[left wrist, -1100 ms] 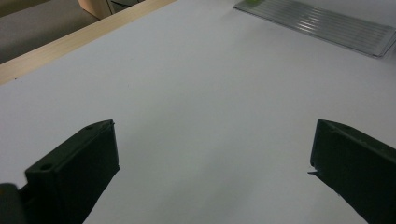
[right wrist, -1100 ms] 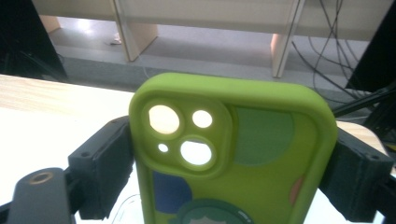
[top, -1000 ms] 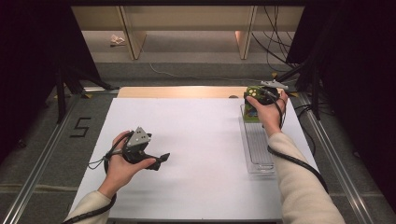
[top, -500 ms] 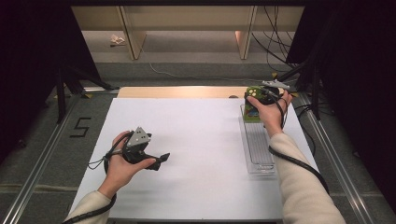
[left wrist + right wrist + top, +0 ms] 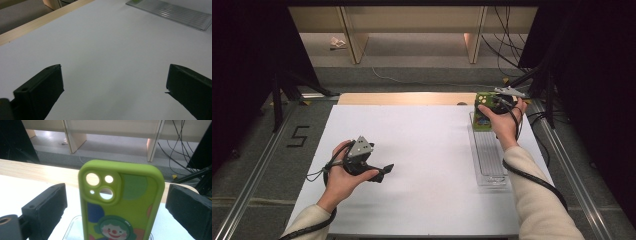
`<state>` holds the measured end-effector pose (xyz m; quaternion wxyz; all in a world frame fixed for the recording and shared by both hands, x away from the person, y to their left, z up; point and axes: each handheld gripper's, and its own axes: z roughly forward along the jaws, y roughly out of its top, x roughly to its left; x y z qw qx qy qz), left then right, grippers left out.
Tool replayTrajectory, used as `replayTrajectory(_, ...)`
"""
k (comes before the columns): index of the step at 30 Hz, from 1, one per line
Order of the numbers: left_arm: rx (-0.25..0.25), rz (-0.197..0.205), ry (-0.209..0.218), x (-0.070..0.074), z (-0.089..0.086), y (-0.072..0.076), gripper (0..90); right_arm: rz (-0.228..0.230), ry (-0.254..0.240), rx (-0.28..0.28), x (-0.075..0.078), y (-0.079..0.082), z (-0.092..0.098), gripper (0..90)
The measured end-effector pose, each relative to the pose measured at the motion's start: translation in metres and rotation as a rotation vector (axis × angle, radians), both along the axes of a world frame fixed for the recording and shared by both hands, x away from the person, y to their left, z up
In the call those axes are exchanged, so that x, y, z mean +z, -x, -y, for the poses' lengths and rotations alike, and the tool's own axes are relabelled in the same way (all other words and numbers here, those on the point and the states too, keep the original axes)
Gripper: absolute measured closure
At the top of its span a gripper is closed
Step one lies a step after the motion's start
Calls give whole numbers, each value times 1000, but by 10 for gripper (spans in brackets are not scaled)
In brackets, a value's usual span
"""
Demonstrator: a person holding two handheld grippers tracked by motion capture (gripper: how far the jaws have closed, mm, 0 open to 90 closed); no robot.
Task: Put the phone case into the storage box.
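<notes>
Green silicone phone case (image 5: 121, 202) is standing upright in the clear ribbed tray (image 5: 489, 155) at two o'clock on the table; the right gripper (image 5: 115, 207) is flanking it, jaws just opened wide, pads clear. Unsupported, it is risking tipping over; the left gripper (image 5: 112, 92), at eight o'clock, is gaping over nothing.

Lime-green phone case (image 5: 121, 202) w/ clown print & coloured blobs, clear ribbed tray (image 5: 488, 155), white table (image 5: 427, 150)

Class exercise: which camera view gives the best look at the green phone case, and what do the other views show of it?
The right gripper view: the green phone case stands upright and close, its camera cutouts and clown picture plain. In the high view it is small, at the far end of the clear tray. The left gripper view catches a green sliver.
</notes>
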<state>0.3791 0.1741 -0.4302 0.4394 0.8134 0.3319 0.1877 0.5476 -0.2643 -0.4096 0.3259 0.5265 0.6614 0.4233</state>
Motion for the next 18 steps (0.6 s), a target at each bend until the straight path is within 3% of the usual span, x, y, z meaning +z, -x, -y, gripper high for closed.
replayTrajectory(18, 2, 1, 0, 0, 0, 0, 7, 29, -20, 28, 9, 27, 0, 101)
